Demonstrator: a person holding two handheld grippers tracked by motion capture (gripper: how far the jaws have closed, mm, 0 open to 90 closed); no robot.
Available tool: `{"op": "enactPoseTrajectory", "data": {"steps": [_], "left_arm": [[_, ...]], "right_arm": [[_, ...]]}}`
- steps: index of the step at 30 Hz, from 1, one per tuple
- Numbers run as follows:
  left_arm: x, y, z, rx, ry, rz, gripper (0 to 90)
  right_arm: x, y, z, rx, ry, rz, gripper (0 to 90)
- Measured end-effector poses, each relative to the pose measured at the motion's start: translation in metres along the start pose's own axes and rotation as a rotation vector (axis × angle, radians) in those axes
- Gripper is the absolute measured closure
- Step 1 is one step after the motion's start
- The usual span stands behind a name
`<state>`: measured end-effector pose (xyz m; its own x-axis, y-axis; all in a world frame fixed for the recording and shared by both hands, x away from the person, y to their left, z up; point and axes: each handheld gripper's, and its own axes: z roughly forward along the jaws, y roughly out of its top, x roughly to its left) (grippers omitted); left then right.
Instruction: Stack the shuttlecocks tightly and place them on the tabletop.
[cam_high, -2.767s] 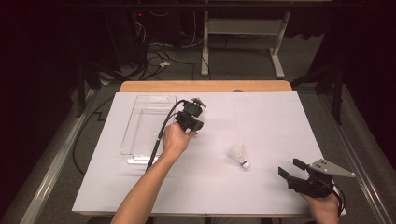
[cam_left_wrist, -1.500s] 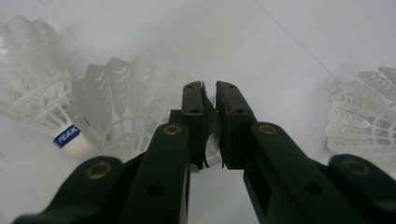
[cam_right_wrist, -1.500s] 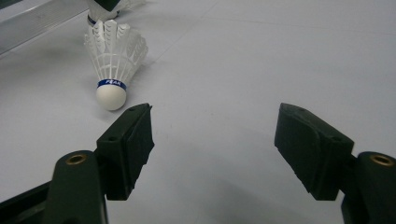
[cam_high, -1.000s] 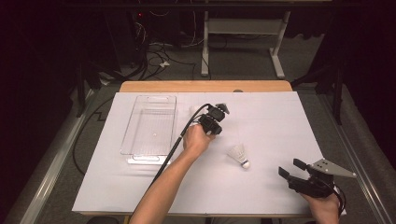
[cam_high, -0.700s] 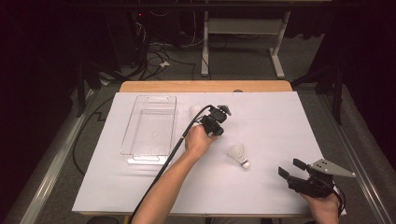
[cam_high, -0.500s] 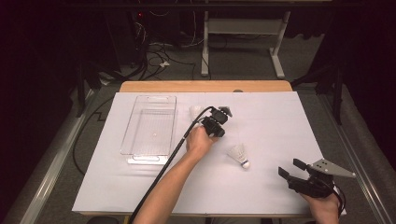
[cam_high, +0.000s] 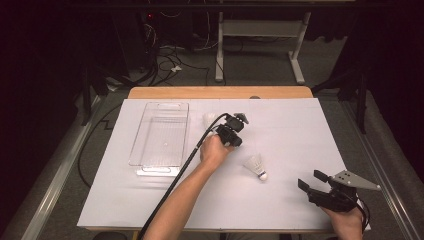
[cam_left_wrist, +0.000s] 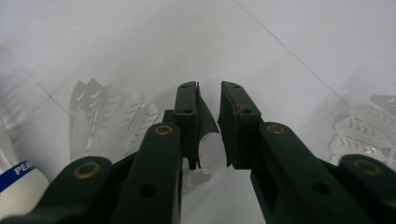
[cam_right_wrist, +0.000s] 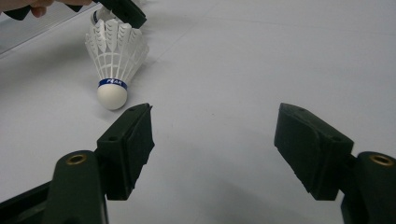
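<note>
Two shuttlecocks (cam_high: 256, 165) (cam_high: 209, 119) beside clear tray (cam_high: 161, 134), white sheet (cam_high: 300, 130).

High view: white table sheet (cam_high: 280, 210) evenly lit from above, bright vs. near-black surroundings; shadows soft, short. Left gripper view: dim, greyish, jaws sharp, feathers blurred, corners darkened. Right gripper view: brighter, shuttlecock (cam_right_wrist: 114, 56) in focus, faint shadow beneath; no glare.

White shuttlecock (cam_right_wrist: 114, 56) (blue band) — black jaws.
</note>
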<state>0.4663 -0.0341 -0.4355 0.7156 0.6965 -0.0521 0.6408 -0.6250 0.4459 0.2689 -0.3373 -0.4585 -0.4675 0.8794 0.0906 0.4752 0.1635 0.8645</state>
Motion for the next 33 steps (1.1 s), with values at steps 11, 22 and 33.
{"op": "enactPoseTrajectory", "data": {"steps": [11,22,33], "left_arm": [[-0.0002,-0.0003,-0.0037,-0.01,0.001,0.005,74.2],[-0.0002,-0.0006,-0.0061,-0.022,-0.015,0.0,68.2],[-0.0017,-0.0006,-0.0099,-0.037,-0.02,0.004,66.7]], "right_arm": [[0.0,0.0,0.0001,0.0,0.001,-0.001,28.3],[0.0,0.0001,0.0,0.0,0.0,-0.001,28.3],[0.0,0.0001,0.0001,0.0,-0.001,-0.001,28.3]]}}
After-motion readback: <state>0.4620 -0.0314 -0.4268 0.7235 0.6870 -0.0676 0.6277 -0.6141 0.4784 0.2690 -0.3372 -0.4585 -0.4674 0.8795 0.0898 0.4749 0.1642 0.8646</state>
